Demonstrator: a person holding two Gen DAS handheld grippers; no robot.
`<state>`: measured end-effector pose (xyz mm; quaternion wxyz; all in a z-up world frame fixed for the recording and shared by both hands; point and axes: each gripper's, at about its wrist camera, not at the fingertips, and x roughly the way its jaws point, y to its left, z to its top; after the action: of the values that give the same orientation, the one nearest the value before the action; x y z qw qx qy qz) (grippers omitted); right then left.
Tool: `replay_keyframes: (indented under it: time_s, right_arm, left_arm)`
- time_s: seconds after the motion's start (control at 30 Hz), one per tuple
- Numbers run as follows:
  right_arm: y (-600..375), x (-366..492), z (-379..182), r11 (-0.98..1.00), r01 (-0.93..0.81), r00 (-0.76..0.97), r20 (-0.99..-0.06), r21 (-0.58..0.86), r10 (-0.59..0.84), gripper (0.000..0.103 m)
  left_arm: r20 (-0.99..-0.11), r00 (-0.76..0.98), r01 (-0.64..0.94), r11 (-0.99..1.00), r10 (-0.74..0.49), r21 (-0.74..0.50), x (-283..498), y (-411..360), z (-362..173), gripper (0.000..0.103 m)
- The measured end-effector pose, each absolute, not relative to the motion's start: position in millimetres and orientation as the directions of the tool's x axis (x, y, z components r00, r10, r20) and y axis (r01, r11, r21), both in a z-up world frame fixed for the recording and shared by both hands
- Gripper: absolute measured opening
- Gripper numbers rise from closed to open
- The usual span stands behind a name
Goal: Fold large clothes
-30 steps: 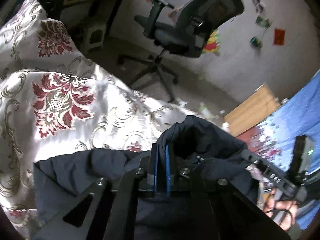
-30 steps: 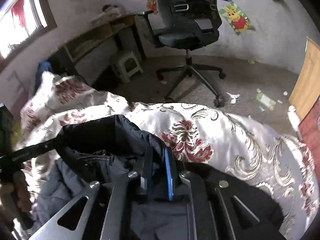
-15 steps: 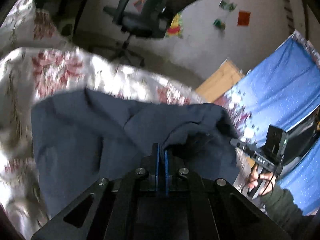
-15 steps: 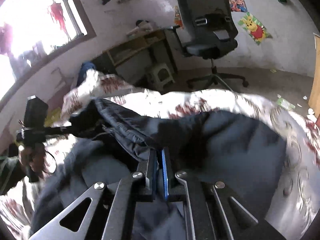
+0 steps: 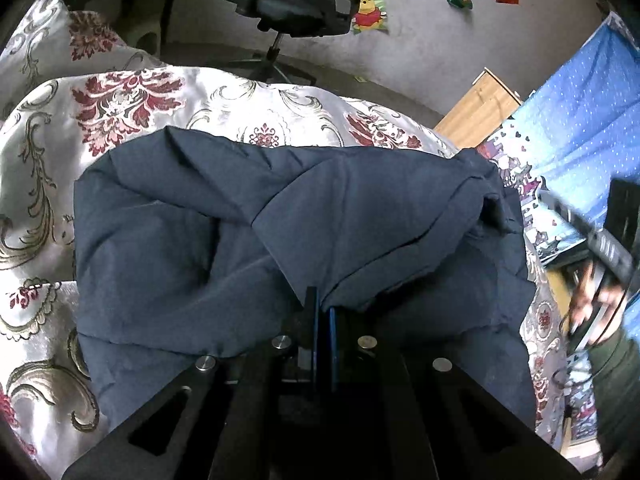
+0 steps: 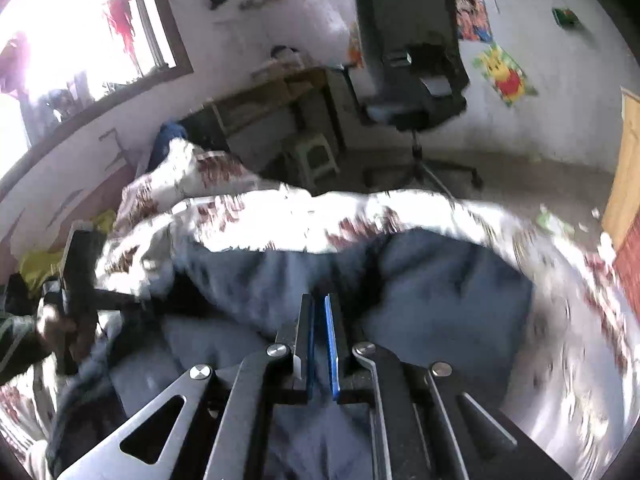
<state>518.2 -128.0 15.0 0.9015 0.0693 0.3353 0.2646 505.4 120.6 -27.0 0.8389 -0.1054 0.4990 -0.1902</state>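
Floral bedspread (image 5: pixel 132 92) is lying under the navy garment (image 5: pixel 192 232). I am clamping its soft, floppy edge with my left gripper (image 5: pixel 322 312) and right gripper (image 6: pixel 318 304), so hems are gripping best.

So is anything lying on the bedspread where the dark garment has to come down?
Nothing visible: the dark garment rests directly on the floral bedspread, which shows only its own folds around it. Both claws, left and right, grip the cloth.
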Motion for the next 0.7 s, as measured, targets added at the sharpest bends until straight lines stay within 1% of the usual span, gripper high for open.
replay_keyframes:
  time_s: [0.07,0.13,0.17,0.2,0.27,0.33,0.37,0.4,0.5,0.57,0.63,0.67,0.7]
  right_arm:
    - [-108.6,540.2,14.5,0.834,-0.44,0.598,-0.583,0.334,0.549,0.008]
    - [-83.6,562.9,1.7,0.82,-0.445,0.541,-0.622,0.359,0.566,0.008]
    - [-73.1,569.7,-7.1,0.822,-0.452,0.512,-0.653,0.347,0.557,0.008]
    - [-59.8,577.0,-22.0,0.829,-0.458,0.468,-0.705,0.322,0.532,0.008]
    - [-47.6,579.9,-44.5,0.843,-0.459,0.43,-0.76,0.28,0.486,0.008]
    - [-52.4,575.4,-56.2,0.841,-0.463,0.429,-0.76,0.279,0.488,0.007]
    - [-57.9,573.0,-60.2,0.84,-0.453,0.434,-0.749,0.298,0.5,0.005]
    - [-61.3,571.6,-62.1,0.839,-0.444,0.434,-0.744,0.314,0.508,0.003]
    - [-68.9,566.0,-63.3,0.844,-0.433,0.441,-0.743,0.315,0.504,0.001]
    - [-74.0,560.5,-60.7,0.856,-0.437,0.451,-0.756,0.278,0.476,0.001]
    - [-76.6,560.6,-58.9,0.863,-0.44,0.445,-0.775,0.247,0.449,0.001]
    - [-77.6,562.3,-60.3,0.865,-0.44,0.437,-0.784,0.241,0.441,0.001]
    - [-78.1,564.5,-63.5,0.867,-0.438,0.427,-0.794,0.237,0.433,0.001]
  left_arm:
    - [-0.793,0.452,0.22,0.912,-0.409,-0.345,501.1,118.6,-23.2,0.002]
    - [-0.808,0.463,0.203,0.931,-0.363,-0.302,489.6,126.3,-15.8,0.002]
    - [-0.819,0.473,0.193,0.945,-0.324,-0.262,485.4,122.5,-8.9,0.002]
    - [-0.817,0.488,0.199,0.95,-0.307,-0.238,478.8,121.8,-3.1,0.002]
    - [-0.783,0.556,0.241,0.956,-0.279,-0.17,462.4,117.9,17.9,0.002]
    - [-0.715,0.625,0.298,0.942,-0.313,-0.153,449.3,115.8,39.7,0.006]
    - [-0.693,0.64,0.32,0.935,-0.333,-0.154,449.4,113.9,45.8,0.006]
    - [-0.689,0.634,0.34,0.927,-0.351,-0.16,458.6,106.7,48.8,0.006]
    - [-0.715,0.554,0.366,0.896,-0.426,-0.251,499.6,87.5,34.1,0.006]
    - [-0.769,0.445,0.377,0.875,-0.459,-0.304,528.8,72.1,9.1,0.006]
    - [-0.837,0.346,0.381,0.878,-0.425,-0.289,547.5,56.6,-17.0,0.006]
    - [-0.86,0.322,0.382,0.886,-0.395,-0.264,551.9,49.5,-28.7,0.005]
    - [-0.863,0.33,0.383,0.89,-0.382,-0.247,553.2,47.6,-33.8,0.005]
